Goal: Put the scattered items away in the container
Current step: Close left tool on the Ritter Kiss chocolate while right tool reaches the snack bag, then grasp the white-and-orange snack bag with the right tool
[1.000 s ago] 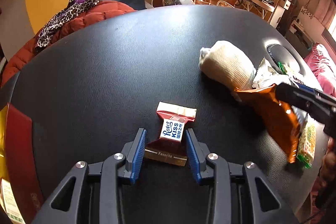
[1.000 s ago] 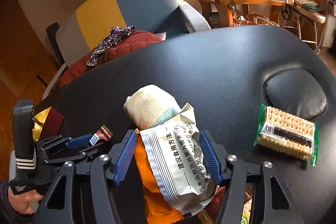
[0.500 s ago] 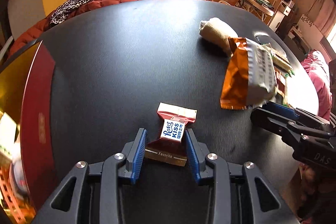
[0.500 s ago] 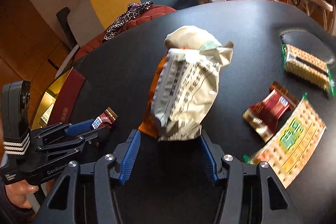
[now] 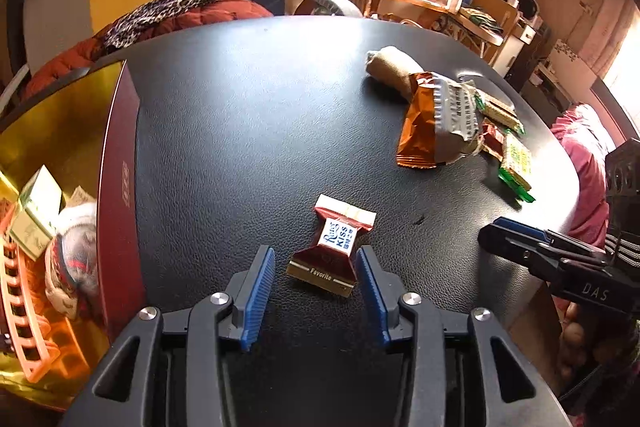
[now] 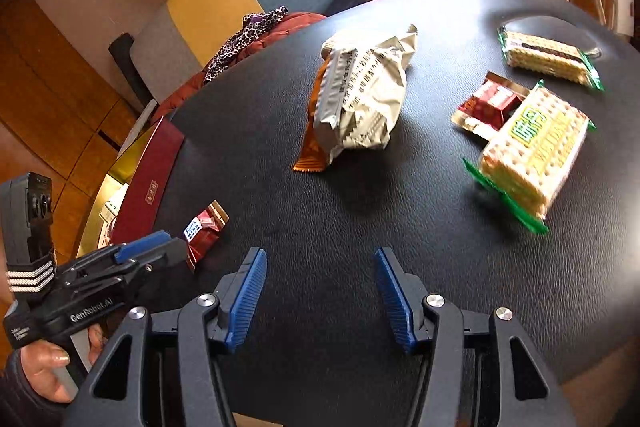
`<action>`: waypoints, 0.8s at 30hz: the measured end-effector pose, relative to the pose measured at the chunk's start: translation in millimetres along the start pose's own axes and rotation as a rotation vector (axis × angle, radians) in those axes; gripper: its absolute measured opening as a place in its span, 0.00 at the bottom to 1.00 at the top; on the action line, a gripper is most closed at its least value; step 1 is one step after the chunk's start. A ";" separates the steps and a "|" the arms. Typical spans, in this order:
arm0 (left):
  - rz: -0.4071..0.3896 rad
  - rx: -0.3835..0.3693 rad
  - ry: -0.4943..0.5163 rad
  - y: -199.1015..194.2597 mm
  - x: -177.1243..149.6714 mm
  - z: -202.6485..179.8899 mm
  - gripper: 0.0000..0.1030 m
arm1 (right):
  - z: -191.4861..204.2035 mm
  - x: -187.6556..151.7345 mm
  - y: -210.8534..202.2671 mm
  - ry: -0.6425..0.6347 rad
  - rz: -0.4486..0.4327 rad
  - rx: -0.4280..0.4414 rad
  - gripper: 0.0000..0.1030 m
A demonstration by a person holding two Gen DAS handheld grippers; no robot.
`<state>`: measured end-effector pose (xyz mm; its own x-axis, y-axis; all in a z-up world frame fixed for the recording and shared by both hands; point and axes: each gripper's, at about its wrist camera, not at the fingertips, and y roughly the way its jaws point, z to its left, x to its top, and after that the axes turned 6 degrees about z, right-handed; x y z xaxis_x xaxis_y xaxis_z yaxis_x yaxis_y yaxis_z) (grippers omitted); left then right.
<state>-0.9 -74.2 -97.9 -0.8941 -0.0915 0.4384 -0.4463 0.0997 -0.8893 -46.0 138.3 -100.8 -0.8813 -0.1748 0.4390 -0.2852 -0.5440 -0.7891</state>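
Observation:
A red Kiss candy (image 5: 332, 247) sits between the blue pads of my left gripper (image 5: 316, 267). The jaws are opening and a gap shows on each side of the wrapper. The dark red box with a gold inside (image 5: 120, 155) stands just left of it, at the table's edge. My right gripper (image 6: 320, 283) is open with nothing between its fingers, low over the black table (image 6: 320, 207). A grey and orange snack bag (image 6: 360, 99) lies ahead of it. The right wrist view also shows the left gripper (image 6: 160, 247) with the candy (image 6: 204, 231) at its tip.
The box holds small cartons (image 5: 36, 215), a rolled sock (image 5: 72, 263) and an orange plastic piece (image 5: 20, 311). Two cracker packs (image 6: 532, 151) (image 6: 548, 57), a red wrapper (image 6: 488, 103) and a cream sock roll (image 5: 390, 67) lie on the table. A red jacket (image 5: 180, 23) hangs behind.
The left gripper carried the candy towards the box, and its jaws have widened off the wrapper. The snack bag has left the right gripper, which has drawn back from it.

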 end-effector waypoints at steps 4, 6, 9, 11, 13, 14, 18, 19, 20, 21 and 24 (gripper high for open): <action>0.021 0.029 0.099 7.0 12.3 -11.4 0.43 | 1.8 -0.7 1.4 0.008 0.003 -0.010 0.58; 0.047 0.026 0.121 16.7 16.8 -14.9 0.43 | 4.3 1.7 1.3 0.008 -0.002 -0.021 0.60; 0.067 0.023 0.109 26.5 17.2 -14.5 0.40 | 8.9 8.0 -3.1 -0.006 -0.037 -0.052 0.61; 0.062 0.021 0.095 28.8 14.8 -12.9 0.39 | 9.6 15.9 -8.1 -0.011 -0.082 -0.064 0.63; 0.053 0.015 0.084 28.6 13.2 -11.2 0.39 | 7.7 27.0 -9.6 -0.001 -0.114 -0.072 0.77; 0.052 0.011 0.077 28.5 13.1 -10.3 0.39 | 7.0 32.9 -8.2 0.003 -0.120 -0.077 0.77; 0.049 -0.010 0.052 28.4 12.2 -6.0 0.39 | 7.7 56.8 2.6 0.015 -0.125 -0.094 0.79; 0.048 -0.011 0.050 28.3 12.1 -5.7 0.39 | 7.9 63.2 7.0 0.017 -0.126 -0.101 0.79; 0.048 -0.011 0.049 28.4 11.6 -5.7 0.39 | 7.3 68.4 11.0 0.021 -0.126 -0.111 0.80; 0.047 -0.012 0.049 28.2 11.0 -5.7 0.39 | 7.0 74.2 16.9 0.028 -0.121 -0.125 0.80; 0.046 -0.021 0.042 28.7 10.9 -4.2 0.39 | -0.4 87.3 31.0 0.062 -0.104 -0.149 0.80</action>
<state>-23.6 -68.1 -118.1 -0.9141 -0.0450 0.4029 -0.4053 0.1241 -0.9057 -131.9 106.5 -87.2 -0.8644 -0.0705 0.4978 -0.4246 -0.4279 -0.7979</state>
